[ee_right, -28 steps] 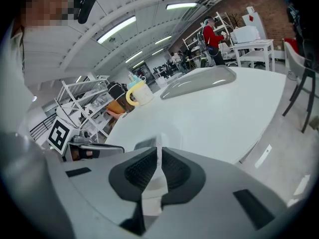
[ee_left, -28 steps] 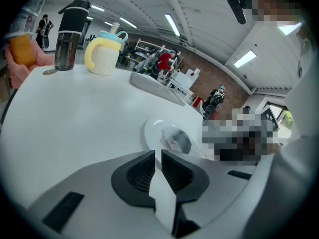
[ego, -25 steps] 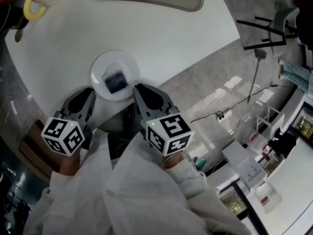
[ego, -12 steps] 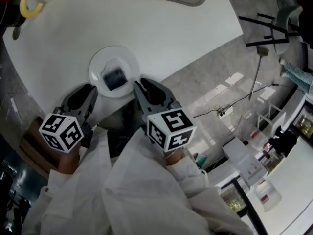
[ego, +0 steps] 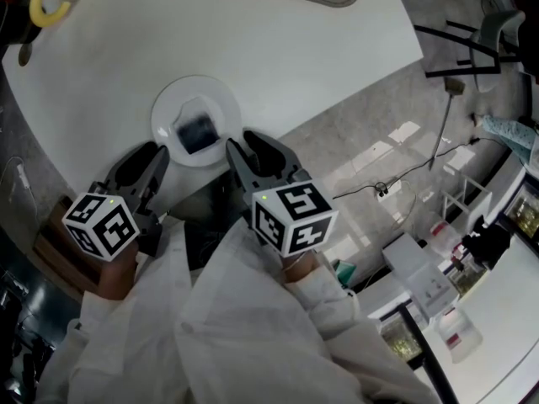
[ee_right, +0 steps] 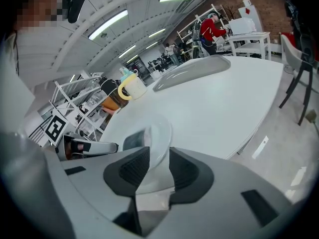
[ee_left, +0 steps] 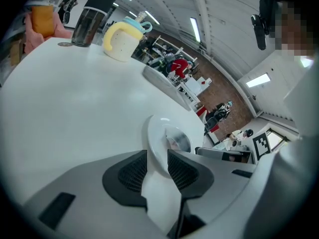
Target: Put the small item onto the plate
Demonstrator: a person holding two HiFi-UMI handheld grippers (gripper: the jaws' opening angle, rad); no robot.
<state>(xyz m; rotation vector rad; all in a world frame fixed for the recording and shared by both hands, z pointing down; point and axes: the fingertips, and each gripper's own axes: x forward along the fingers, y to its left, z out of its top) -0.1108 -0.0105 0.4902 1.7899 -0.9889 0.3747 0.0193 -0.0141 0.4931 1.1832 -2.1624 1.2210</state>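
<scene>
A round, glossy white plate (ego: 165, 108) lies on the smooth white bench (ego: 253, 49), with the small item (ego: 199, 130), dark and squarish, at its centre. The left gripper (ego: 145, 160) and right gripper (ego: 246, 148) flank the plate's near rim. Their ribbed black jaws have just been opening and grip nothing; only the rim shows between them.

Plate (ego: 167, 108): white, glossy, smooth.
Worktop (ego: 278, 49): white, smooth, faint sheen.
Small item (ego: 199, 131): dark, slightly shiny surface.
Sleeve (ego: 253, 326): white matt cloth.
Floor (ego: 362, 141): grey, polished, reflective.

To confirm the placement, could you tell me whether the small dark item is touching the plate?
Touching: the head view shows the small dark item lying flat in the middle of the white plate.
</scene>
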